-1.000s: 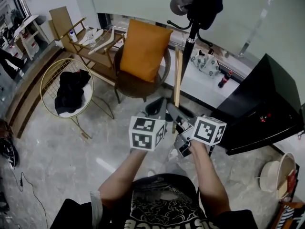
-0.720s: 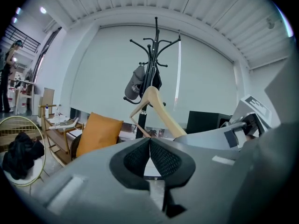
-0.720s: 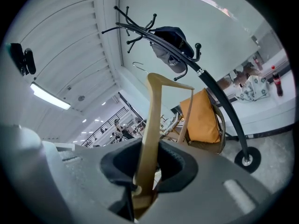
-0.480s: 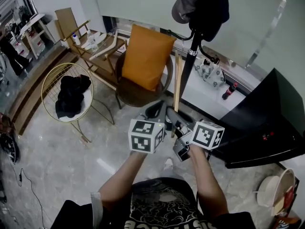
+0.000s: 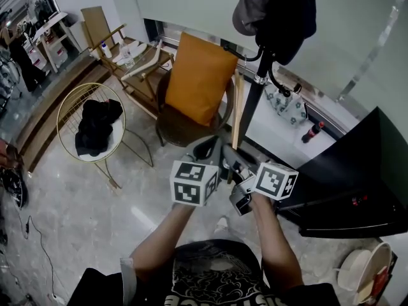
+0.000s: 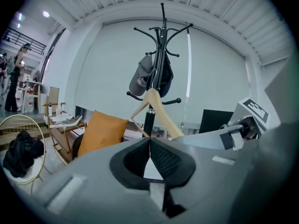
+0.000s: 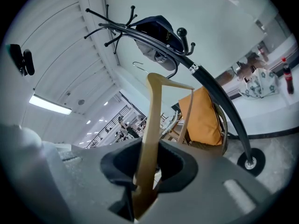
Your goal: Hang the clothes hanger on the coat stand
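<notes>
Wooden hanger stands upright, gripped low on one arm by the clenched right tongs, just beside the coat stand pole, its wire hook not yet on a peg. Left tongs, pressed together on nothing, face the stand.

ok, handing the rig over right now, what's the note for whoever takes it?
Right hand-held gripper: shut on one arm of the wooden clothes hanger; its hook is up and free.
Left hand-held gripper: shut, empty.
Coat stand: just ahead, with a cap and a dark garment on its upper pegs.
Done: hanger in grip.
Left: hook it on a free peg, release.
</notes>
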`<state>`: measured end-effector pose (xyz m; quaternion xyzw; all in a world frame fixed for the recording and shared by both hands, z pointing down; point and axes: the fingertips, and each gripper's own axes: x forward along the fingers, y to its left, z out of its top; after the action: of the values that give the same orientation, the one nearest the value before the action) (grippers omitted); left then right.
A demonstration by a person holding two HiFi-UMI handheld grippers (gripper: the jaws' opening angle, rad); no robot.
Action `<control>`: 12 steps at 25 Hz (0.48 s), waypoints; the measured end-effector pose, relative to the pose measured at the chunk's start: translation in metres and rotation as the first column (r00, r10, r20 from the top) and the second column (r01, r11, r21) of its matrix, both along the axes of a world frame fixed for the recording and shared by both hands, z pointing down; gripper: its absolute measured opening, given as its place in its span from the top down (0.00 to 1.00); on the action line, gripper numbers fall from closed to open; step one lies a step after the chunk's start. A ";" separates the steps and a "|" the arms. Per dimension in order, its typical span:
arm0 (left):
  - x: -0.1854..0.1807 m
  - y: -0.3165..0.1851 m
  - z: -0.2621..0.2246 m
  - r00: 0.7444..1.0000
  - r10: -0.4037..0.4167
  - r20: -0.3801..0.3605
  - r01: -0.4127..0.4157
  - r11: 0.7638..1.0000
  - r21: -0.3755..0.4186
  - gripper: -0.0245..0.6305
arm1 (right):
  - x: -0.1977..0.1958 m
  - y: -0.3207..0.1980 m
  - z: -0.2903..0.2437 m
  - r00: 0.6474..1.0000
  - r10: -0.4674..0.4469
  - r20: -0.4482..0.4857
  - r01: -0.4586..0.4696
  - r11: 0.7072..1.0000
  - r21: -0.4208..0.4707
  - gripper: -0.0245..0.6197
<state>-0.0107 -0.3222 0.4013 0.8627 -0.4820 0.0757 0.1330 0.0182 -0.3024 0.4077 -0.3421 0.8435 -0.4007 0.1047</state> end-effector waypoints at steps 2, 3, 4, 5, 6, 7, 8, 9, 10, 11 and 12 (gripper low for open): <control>0.005 -0.006 0.002 1.000 -0.008 0.003 0.008 1.000 -0.004 0.95 | 0.006 -0.007 0.002 1.000 -0.006 -0.002 0.006 1.000 -0.005 0.81; 0.008 -0.009 0.003 1.000 -0.013 0.004 0.013 1.000 -0.005 0.95 | 0.010 -0.011 0.004 1.000 -0.009 -0.002 0.009 1.000 -0.007 0.81; 0.011 -0.012 0.005 1.000 -0.018 0.005 0.018 1.000 -0.007 0.95 | 0.013 -0.014 0.005 1.000 -0.013 -0.003 0.013 1.000 -0.009 0.81; 0.013 -0.015 0.006 1.000 -0.024 0.007 0.024 1.000 -0.009 0.95 | 0.015 -0.017 0.007 1.000 -0.018 -0.003 0.018 1.000 -0.011 0.81; 0.016 -0.018 0.007 1.000 -0.030 0.008 0.030 1.000 -0.010 0.95 | 0.018 -0.020 0.009 1.000 -0.023 -0.004 0.023 1.000 -0.015 0.81; 0.018 -0.022 0.008 0.999 -0.036 0.009 0.036 0.999 -0.012 0.95 | 0.020 -0.023 0.011 1.000 -0.028 -0.004 0.028 0.999 -0.018 0.81; 0.019 -0.024 0.008 0.999 -0.042 0.010 0.042 0.999 -0.013 0.95 | 0.023 -0.026 0.013 0.999 -0.033 -0.003 0.033 0.999 -0.022 0.81; 0.021 -0.027 0.009 0.999 -0.048 0.011 0.048 0.999 -0.013 0.95 | 0.025 -0.029 0.015 0.999 -0.037 -0.002 0.037 0.999 -0.026 0.81; 0.022 -0.030 0.009 0.998 -0.054 0.013 0.054 0.998 -0.013 0.95 | 0.027 -0.032 0.016 0.999 -0.041 -0.001 0.041 0.999 -0.030 0.81; 0.023 -0.033 0.009 0.998 -0.061 0.015 0.061 0.998 -0.012 0.95 | 0.028 -0.035 0.018 0.999 -0.044 0.001 0.044 0.998 -0.033 0.81; 0.023 -0.035 0.009 0.997 -0.069 0.017 0.069 0.998 -0.012 0.95 | 0.030 -0.037 0.019 0.999 -0.048 0.003 0.048 0.998 -0.035 0.81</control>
<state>0.0122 -0.3572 0.4108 0.8441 -0.5121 0.0812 0.1369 0.0478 -0.3399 0.4267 -0.3229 0.8442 -0.4183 0.0900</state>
